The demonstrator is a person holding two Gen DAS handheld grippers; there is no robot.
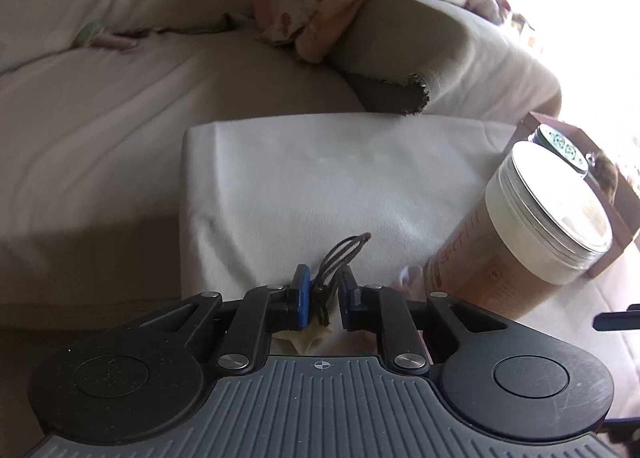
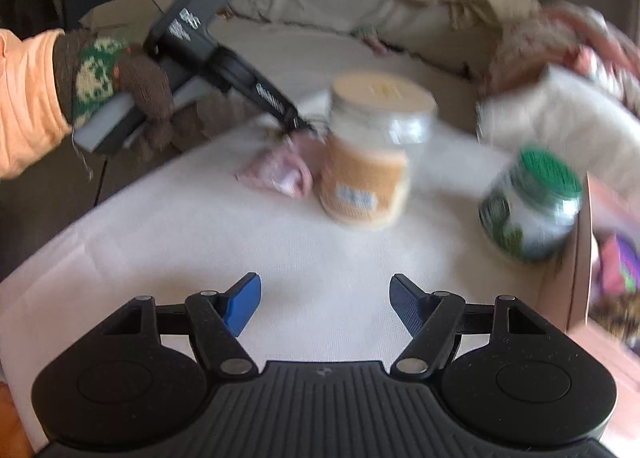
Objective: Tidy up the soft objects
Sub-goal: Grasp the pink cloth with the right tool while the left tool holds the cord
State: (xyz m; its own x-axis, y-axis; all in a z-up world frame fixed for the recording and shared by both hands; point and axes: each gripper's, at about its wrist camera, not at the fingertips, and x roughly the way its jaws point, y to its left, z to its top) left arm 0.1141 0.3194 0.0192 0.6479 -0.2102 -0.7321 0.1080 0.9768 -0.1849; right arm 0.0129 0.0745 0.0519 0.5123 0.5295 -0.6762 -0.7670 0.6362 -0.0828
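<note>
Your left gripper (image 1: 324,294) has its blue pads nearly together around a bundle of thin dark cords; your right gripper (image 2: 325,304) stands wide open and empty.

Take the big orange-labelled jar (image 2: 366,154) as your landmark, standing upright on the white cloth (image 2: 280,242). Just left of the jar, touching its base, lies the crumpled pink soft thing (image 2: 280,174). The dark cords (image 1: 340,258) loop up between your left pads, though whether the pads actually press on them you cannot tell; a pale scrap (image 1: 306,338) shows beneath the pads. Your gloved left hand (image 2: 124,94) holds that gripper, angled down toward the jar's left side. To the jar's right stands a smaller green-lidded jar (image 2: 532,202), well apart, beside a cardboard box (image 2: 580,278).
</note>
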